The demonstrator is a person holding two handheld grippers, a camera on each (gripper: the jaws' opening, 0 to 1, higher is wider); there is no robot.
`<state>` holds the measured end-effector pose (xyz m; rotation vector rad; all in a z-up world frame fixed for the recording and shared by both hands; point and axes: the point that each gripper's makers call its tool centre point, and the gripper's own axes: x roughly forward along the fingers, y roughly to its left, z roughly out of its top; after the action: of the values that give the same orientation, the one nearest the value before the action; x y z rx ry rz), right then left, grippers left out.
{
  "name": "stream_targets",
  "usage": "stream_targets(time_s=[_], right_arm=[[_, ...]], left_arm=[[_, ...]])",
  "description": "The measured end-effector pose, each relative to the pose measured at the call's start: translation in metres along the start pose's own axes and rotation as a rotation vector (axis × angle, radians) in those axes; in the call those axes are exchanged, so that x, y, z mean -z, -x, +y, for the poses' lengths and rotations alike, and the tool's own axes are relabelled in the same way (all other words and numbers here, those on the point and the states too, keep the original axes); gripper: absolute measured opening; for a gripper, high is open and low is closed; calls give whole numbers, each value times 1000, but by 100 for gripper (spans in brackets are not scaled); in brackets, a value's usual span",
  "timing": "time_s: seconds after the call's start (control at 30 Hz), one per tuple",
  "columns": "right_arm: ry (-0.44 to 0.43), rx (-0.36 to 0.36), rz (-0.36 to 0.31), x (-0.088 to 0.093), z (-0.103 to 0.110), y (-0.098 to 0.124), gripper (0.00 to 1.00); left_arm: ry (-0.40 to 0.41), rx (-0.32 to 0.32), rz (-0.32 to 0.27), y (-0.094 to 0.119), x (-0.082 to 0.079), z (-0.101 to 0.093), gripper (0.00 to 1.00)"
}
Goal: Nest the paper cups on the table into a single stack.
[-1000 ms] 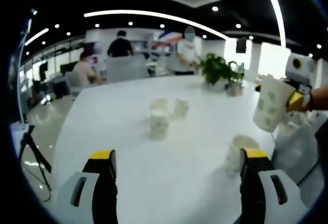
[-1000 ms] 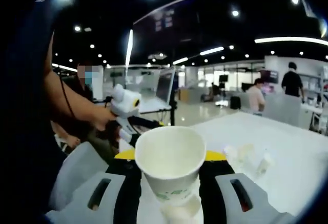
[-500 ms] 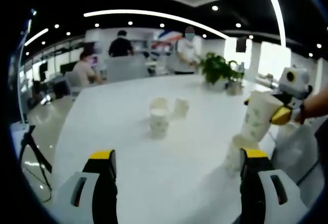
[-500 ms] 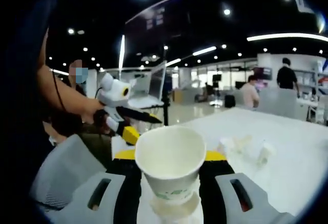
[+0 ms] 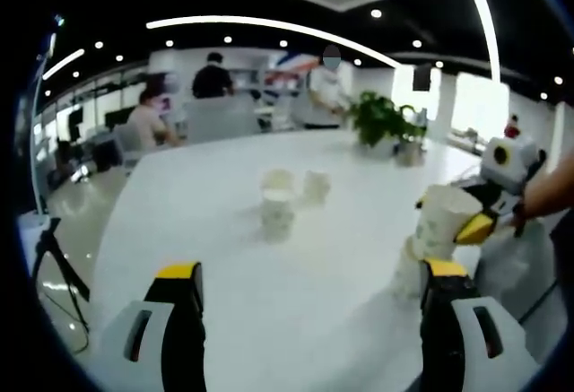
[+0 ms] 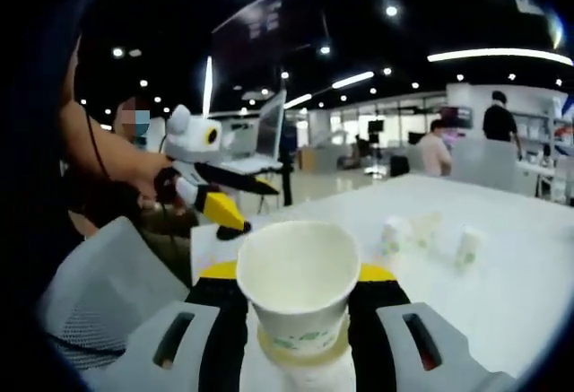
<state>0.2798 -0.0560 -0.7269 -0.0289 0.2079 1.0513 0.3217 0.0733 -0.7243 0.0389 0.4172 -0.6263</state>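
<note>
Cup going into cup on the table.
My right hand-held gripper clamps a cup above another cup; my left hand-held gripper stands apart.

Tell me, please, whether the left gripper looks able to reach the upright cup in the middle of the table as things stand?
Probably yes. The left gripper is open and holds nothing, and bare table lies between its fingers and the upright cup. The right gripper, holding its cup, stays off to the side.
</note>
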Motion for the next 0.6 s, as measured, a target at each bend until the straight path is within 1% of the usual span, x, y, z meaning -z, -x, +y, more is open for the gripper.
stream_targets(time_s=[0.1, 0.37, 0.53, 0.6], right_arm=[[-15, 4, 13, 8, -1, -2, 40], [-7, 17, 62, 26, -1, -6, 41], [19, 0, 102, 36, 7, -8, 42], [32, 0, 97, 37, 8, -8, 42]], left_arm=[[1, 2, 1, -1, 1, 0, 98], [5, -4, -2, 0, 0, 2, 98], [5, -3, 0, 0, 2, 0, 98], [2, -3, 4, 0, 3, 0, 98]])
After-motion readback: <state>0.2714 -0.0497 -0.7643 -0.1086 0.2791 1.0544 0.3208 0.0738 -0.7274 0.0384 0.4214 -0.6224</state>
